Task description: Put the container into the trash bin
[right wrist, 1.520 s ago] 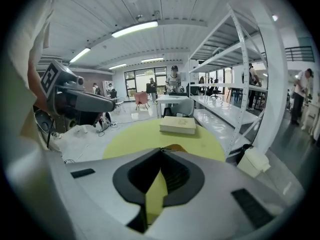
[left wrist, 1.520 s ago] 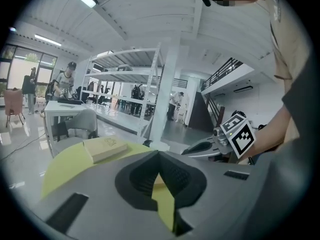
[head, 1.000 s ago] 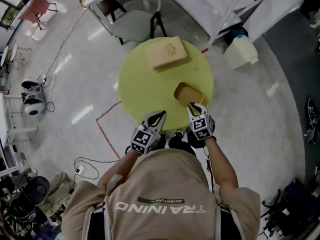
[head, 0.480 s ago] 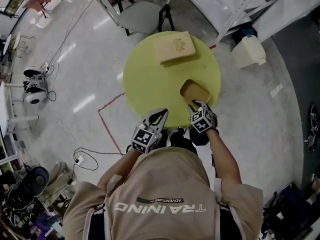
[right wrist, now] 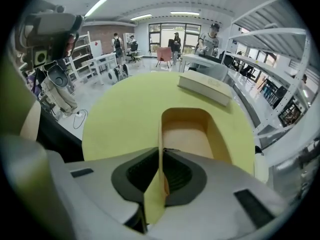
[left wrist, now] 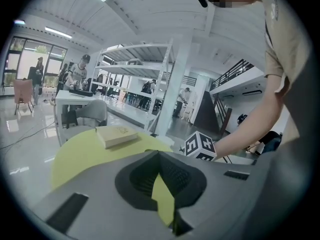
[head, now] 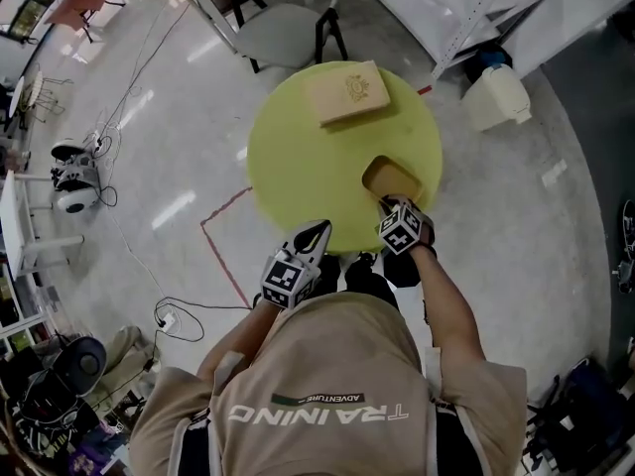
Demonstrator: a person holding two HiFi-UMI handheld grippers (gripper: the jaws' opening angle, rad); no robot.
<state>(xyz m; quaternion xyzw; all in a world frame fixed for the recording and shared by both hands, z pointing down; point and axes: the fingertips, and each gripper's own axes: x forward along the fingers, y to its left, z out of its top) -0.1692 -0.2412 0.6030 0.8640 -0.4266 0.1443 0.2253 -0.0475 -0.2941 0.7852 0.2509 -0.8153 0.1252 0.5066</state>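
Centre right in the head view, the container (head: 392, 178) wall is being closed on by the right gripper (head: 391, 204); the left gripper (head: 316, 229) is held empty, jaws together.

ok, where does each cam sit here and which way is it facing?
Head view: on the person's head, looking steeply down at the table; shows the torso, left gripper and right gripper.
Left gripper view: on the left gripper, facing across the table toward the box; shows its own jaws, tips together, and the right forearm.
Right gripper view: on the right gripper, tilted down at the container; its jaws are closing on the near wall.
Shared: all three see the table and box.
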